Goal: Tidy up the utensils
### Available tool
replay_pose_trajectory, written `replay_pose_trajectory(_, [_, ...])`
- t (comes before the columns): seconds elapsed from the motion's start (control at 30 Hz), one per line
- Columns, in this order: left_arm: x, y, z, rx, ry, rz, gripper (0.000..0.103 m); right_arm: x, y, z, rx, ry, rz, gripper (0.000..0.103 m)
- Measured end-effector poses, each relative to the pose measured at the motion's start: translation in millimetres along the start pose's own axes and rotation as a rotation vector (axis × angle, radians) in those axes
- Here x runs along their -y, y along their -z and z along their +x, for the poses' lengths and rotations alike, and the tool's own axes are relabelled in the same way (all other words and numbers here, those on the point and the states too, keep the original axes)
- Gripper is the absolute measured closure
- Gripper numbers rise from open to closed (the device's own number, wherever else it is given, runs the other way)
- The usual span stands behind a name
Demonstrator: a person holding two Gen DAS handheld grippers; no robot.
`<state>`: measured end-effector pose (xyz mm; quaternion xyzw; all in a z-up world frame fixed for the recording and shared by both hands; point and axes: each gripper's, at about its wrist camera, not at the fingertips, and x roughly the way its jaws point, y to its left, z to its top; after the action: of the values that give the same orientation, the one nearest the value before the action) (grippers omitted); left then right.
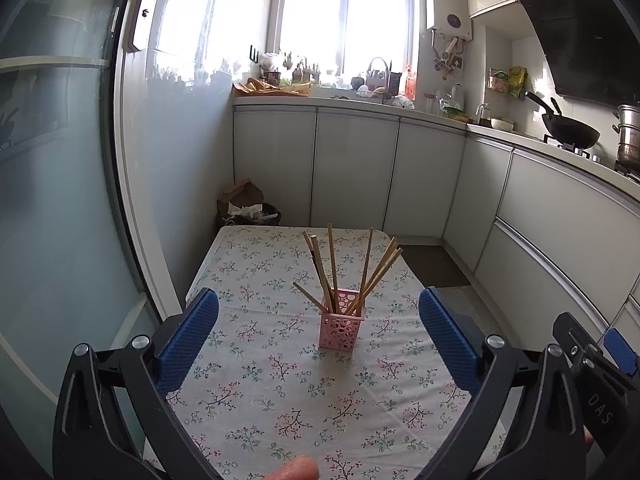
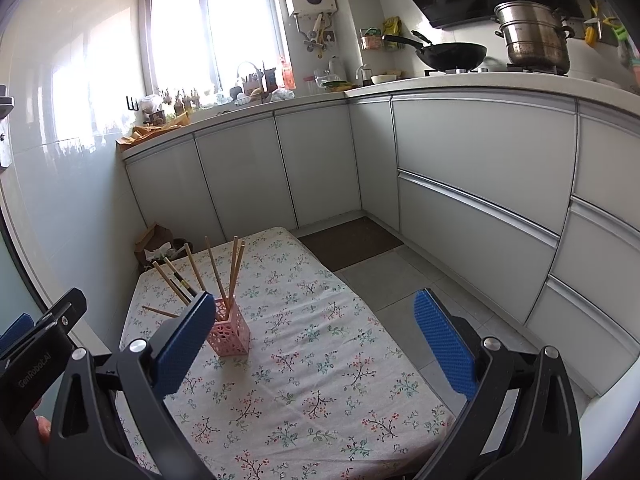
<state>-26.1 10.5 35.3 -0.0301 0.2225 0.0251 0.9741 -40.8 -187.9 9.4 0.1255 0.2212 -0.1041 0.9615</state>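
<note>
The pink holder [image 1: 341, 319] stands upright near the middle of the bench [image 1: 280, 400], on the flowered cloth [image 1: 256, 364], with all the chopsticks [image 1: 332, 268] in it, fanned out and leaning in several directions. Both grippers hang above the near end of the bench, well apart from the holder: the left gripper [image 1: 319, 342] is spread wide and carries nothing, and the right gripper [image 2: 316, 344] is likewise released and empty. No loose utensil shows on the cloth, so the work looks close to done. The chief risk is the holder itself: it looks light and narrow with tall sticks leaning outward, so a brush from a gripper finger against a stick top could tip it. The low stick [image 1: 308, 295] jutting to the left seems easiest to catch. The cloth may also slide or bunch if a gripper drags on it, and take the holder with it.
</note>
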Motion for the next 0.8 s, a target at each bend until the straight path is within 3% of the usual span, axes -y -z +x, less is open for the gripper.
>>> replay_pose_trajectory(0.33, [2.5,14.6,32.4,-0.069,-0.014,0.016,0.007,6.4,8.7,24.3,-0.059,0.012,0.013,0.006])
replay_pose_trajectory(0.8, [3.8,12.7,30.6,-0.052,-0.016,0.020,0.007,4.5,9.6,31.8,-0.068,0.017,0.012,0.006])
